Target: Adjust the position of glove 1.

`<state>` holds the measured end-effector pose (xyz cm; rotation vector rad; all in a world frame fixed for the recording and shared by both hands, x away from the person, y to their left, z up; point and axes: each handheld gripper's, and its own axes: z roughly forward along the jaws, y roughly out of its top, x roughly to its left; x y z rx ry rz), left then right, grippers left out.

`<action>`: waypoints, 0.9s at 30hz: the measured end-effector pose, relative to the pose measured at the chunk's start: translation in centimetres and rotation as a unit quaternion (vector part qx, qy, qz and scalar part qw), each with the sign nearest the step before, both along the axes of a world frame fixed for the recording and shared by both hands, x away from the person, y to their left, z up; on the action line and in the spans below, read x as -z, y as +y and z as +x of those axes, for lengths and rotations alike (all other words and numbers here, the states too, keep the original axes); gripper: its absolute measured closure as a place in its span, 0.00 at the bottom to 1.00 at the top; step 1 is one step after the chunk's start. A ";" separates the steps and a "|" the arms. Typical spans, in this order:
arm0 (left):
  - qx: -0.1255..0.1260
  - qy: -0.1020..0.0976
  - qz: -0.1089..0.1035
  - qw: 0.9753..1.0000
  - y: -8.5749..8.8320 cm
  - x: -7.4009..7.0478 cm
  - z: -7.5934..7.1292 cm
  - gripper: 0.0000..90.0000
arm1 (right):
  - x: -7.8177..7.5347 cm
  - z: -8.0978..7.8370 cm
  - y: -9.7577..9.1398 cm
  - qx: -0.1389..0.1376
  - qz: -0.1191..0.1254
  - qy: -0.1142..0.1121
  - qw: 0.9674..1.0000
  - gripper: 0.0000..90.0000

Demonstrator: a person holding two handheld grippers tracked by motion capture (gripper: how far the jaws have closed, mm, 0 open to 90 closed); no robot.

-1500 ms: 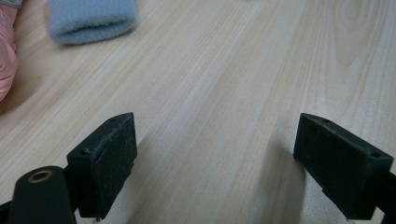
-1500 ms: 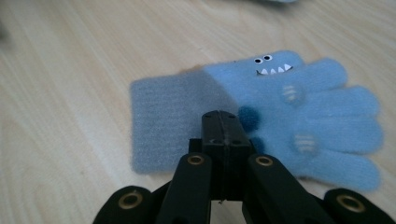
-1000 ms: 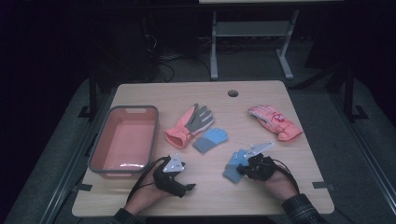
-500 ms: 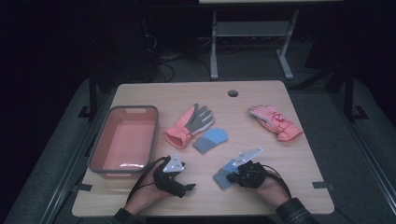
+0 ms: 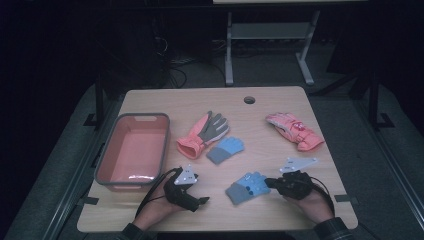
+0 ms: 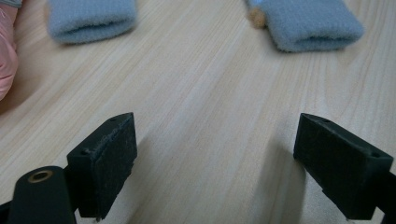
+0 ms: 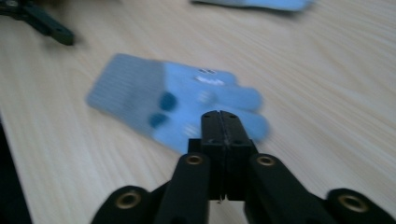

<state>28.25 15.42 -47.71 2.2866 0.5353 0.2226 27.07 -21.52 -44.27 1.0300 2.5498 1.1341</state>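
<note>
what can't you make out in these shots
- Right gripper: jaws pressed together over the blue knit glove with dark dots; pinching fabric or not, motion blur hides it.
- Small blue glove with grey cuff: fingers cut off by left gripper view's top edge.
- Pink ski glove: emblem too small, high view.

A: How does the black left gripper (image 5: 200, 201) stand?
B: Its 2 jaws are spread wide, low over the tabletop, held in the left hand (image 5: 160, 206).

A: And the black right gripper (image 5: 268, 183)?
B: Its 2 jaws are pressed flat together, pointing left from the right hand (image 5: 311, 201).
</note>
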 end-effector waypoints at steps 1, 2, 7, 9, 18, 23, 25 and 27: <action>0.000 0.000 0.000 1.000 0.0 0.0 0.0 0.14 | 0.1 -0.1 -0.7 0.010 0.005 0.001 1.000 0.92; 0.000 0.000 0.000 1.000 0.0 0.0 0.0 0.14 | 0.1 -0.2 -1.4 0.017 0.007 0.000 1.000 0.91; 0.000 0.000 0.000 1.000 0.0 0.0 0.0 0.14 | 1.1 -0.5 -4.3 0.057 0.007 -0.010 0.998 0.73; 0.000 0.000 0.000 1.000 0.0 0.0 0.0 0.14 | 1.6 -0.4 -5.1 0.071 0.000 -0.021 0.997 0.64; 0.000 -0.002 0.001 1.000 0.0 0.0 0.0 0.14 | 3.0 0.2 -5.8 0.099 -0.015 -0.036 0.994 0.29; -0.002 0.008 0.013 1.000 -0.3 -0.4 0.0 0.17 | 3.4 0.5 -5.6 0.105 -0.019 -0.028 0.994 0.22; -0.005 0.015 0.017 1.000 -0.4 -0.7 0.0 0.20 | 3.5 0.5 -5.7 0.106 -0.025 -0.026 0.994 0.21; -0.011 0.022 0.009 1.000 -0.6 -1.0 0.1 0.23 | 3.6 0.5 -5.7 0.108 -0.024 -0.025 0.994 0.20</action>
